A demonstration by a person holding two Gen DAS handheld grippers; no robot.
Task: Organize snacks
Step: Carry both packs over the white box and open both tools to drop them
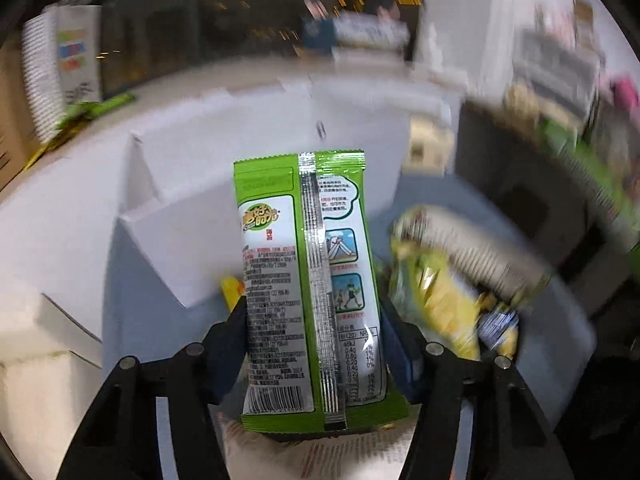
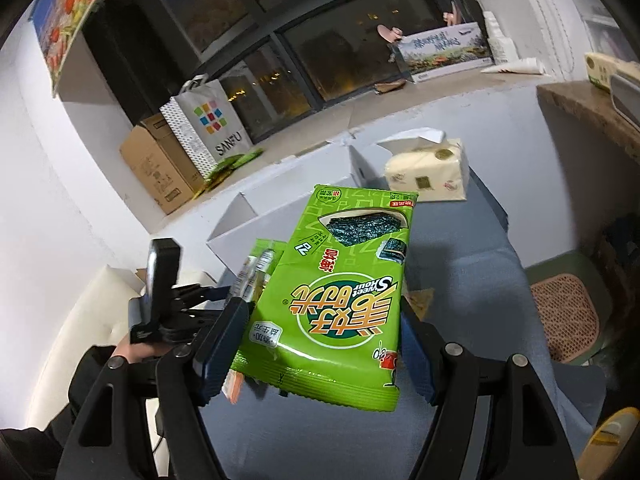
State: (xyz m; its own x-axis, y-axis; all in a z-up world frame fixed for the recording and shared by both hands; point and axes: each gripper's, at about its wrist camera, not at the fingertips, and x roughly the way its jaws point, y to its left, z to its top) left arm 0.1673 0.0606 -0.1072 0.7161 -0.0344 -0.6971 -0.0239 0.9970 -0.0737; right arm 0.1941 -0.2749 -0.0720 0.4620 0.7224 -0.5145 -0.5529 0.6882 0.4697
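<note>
The room around me is white-walled, with a wide dark window running above a long pale sill. On that sill a cardboard box stands beside a white paper bag with coloured squares, and a printed panel leans against the glass further along. Below the sill lies my work surface, a pale blue-grey tabletop, with open white boxes at its far edge and a cream tissue pack beside them. In the left wrist view, blurred yellow snack bags lie on the tabletop to the right.

My right gripper clamps a green seaweed packet by its sides, lifted above the tabletop, printed face up. My left gripper pinches a smaller green packet, back seam towards the camera, held up in front of the white boxes. In the right wrist view this gripper sits just left of the seaweed packet.
</note>
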